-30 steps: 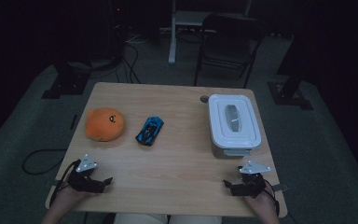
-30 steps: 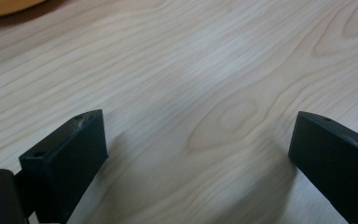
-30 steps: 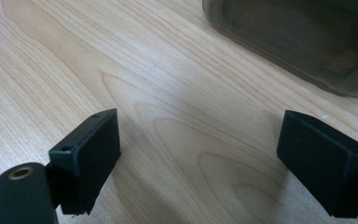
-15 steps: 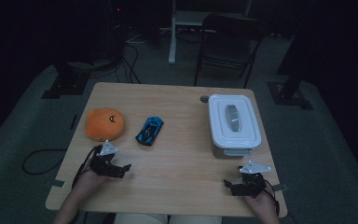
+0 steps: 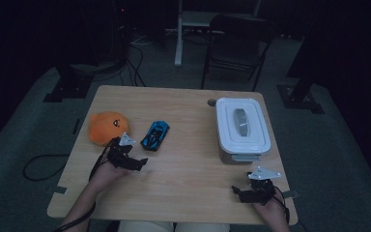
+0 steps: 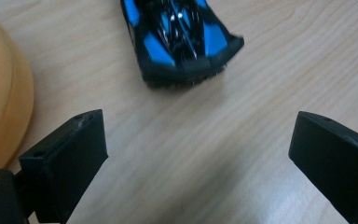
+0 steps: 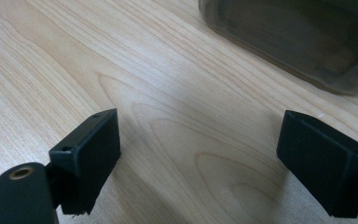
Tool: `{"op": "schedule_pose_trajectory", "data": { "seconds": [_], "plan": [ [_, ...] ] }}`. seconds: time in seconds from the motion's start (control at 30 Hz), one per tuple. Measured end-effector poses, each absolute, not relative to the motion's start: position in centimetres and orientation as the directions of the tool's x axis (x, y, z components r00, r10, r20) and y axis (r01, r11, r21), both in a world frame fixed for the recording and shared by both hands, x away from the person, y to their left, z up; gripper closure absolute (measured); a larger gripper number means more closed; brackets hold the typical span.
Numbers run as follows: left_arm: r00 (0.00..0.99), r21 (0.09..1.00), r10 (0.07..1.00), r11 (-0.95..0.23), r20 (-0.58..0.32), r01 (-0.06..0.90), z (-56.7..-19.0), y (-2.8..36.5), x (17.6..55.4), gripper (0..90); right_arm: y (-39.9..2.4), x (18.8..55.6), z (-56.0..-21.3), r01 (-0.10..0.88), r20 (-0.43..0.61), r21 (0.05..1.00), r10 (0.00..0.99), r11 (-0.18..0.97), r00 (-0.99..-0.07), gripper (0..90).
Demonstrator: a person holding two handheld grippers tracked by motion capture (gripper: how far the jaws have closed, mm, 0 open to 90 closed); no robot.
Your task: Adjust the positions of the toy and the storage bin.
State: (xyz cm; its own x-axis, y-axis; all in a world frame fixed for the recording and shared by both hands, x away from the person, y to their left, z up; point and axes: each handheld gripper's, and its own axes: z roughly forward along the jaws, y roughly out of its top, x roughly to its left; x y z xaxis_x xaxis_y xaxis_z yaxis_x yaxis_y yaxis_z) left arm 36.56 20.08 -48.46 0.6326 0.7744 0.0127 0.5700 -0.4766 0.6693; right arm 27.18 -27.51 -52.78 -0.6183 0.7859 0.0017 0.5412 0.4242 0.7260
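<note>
A blue and black toy car (image 5: 155, 136) lies on the wooden table (image 5: 183, 179), with an orange plush toy (image 5: 107, 127) to its left. My left gripper (image 5: 136, 162) hovers just in front of the car, open and empty. Along its jaws, the car's end (image 6: 179, 37) lies a short way ahead and the plush (image 6: 2, 107) sits at the left edge. My right gripper (image 5: 241, 193) rests near the table's front right corner, open, with bare wood between its jaws. A white lidded box (image 5: 242, 127) stands ahead of it, and its dark wall (image 7: 298, 37) shows in the right gripper view.
A small grey round disc (image 5: 211, 102) sits on the table behind the box. Beyond the table stand a dark folding chair (image 5: 234, 46), stand legs and floor cables (image 5: 125, 53).
My left gripper has moved forward and to the right from the front left of the table toward the toy car. The right gripper has stayed put.
</note>
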Motion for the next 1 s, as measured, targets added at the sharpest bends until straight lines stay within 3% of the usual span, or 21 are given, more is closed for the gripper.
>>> {"op": "schedule_pose_trajectory", "data": {
  "seconds": [0.47,0.73,1.0],
  "plan": [
    [0.6,0.674,0.8,-0.449,0.012,0.586,-47.1,16.3,41.4,4.8,-27.5,27.2,-52.8,0.542,0.003,0.726,0.787,0.423,-0.617,13.1],
    [0.566,0.626,0.823,-0.467,0.049,0.624,-47.7,14.3,43.8,4.8,-27.5,27.2,-52.8,0.542,0.003,0.726,0.787,0.422,-0.617,13.3],
    [0.535,0.59,0.844,-0.447,0.029,0.672,-49.0,14.0,45.2,4.8,-27.5,27.2,-52.8,0.542,0.003,0.726,0.787,0.422,-0.616,13.3]
  ]
}}
